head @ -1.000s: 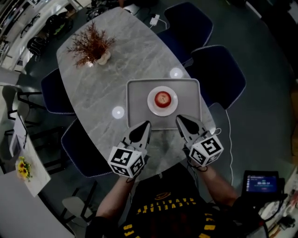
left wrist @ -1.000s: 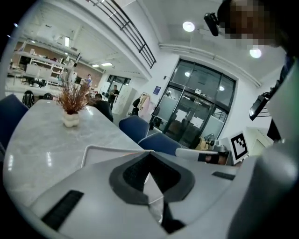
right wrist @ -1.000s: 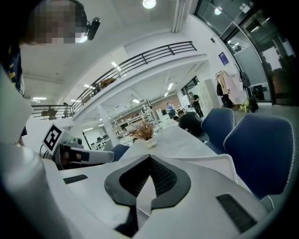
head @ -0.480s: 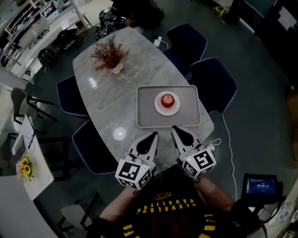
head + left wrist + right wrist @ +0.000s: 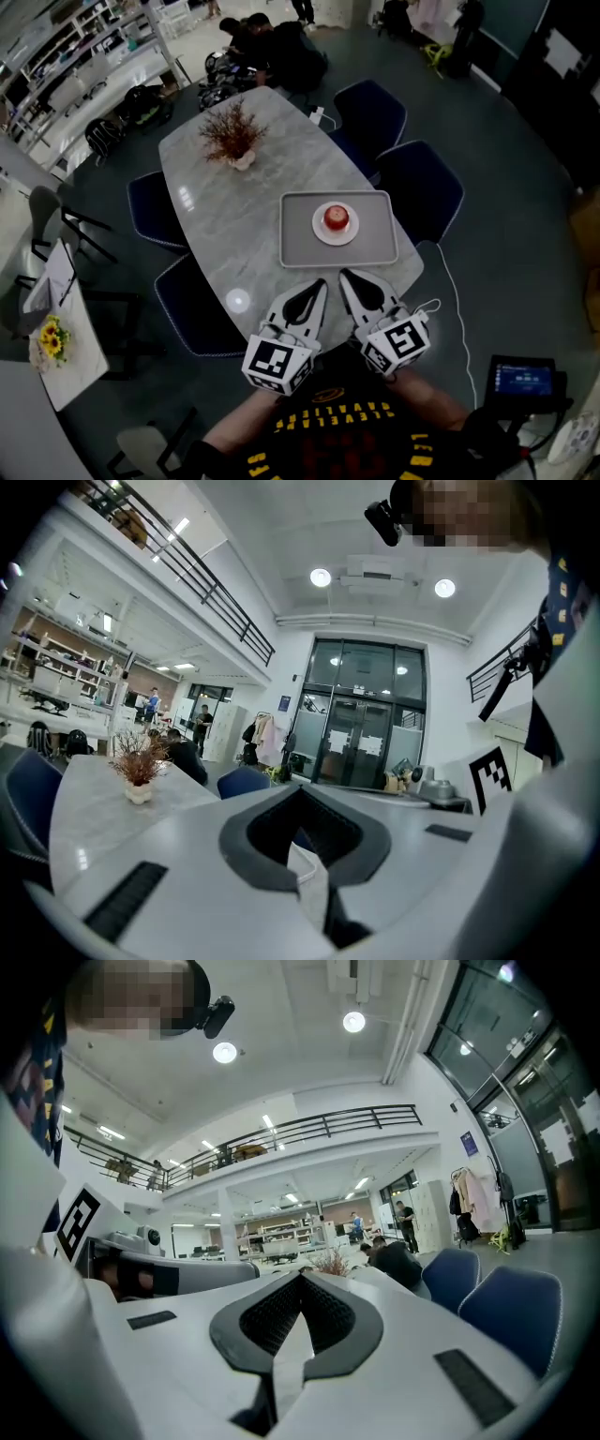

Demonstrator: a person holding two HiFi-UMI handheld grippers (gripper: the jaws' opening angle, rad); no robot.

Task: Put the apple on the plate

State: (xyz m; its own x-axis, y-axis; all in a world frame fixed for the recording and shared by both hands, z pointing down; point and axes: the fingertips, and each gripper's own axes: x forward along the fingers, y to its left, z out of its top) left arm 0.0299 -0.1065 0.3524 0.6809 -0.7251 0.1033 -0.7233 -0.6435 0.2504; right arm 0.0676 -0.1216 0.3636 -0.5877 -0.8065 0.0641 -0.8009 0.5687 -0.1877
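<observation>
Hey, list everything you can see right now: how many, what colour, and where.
table: one, grey marble, centre
tray: one, grey, near end of the table
plate: one, white, middle of the tray
apple: one, red, on the plate
dried plant: one, reddish-brown, far end of the table
chairs: four, dark blue, two on each side of the table
flowers: one bunch, yellow, far left
screen: one, blue-lit, lower right
left tool: white, jaws shut, empty, by the table's near edge
right tool: white, jaws shut, empty, beside the left tool
</observation>
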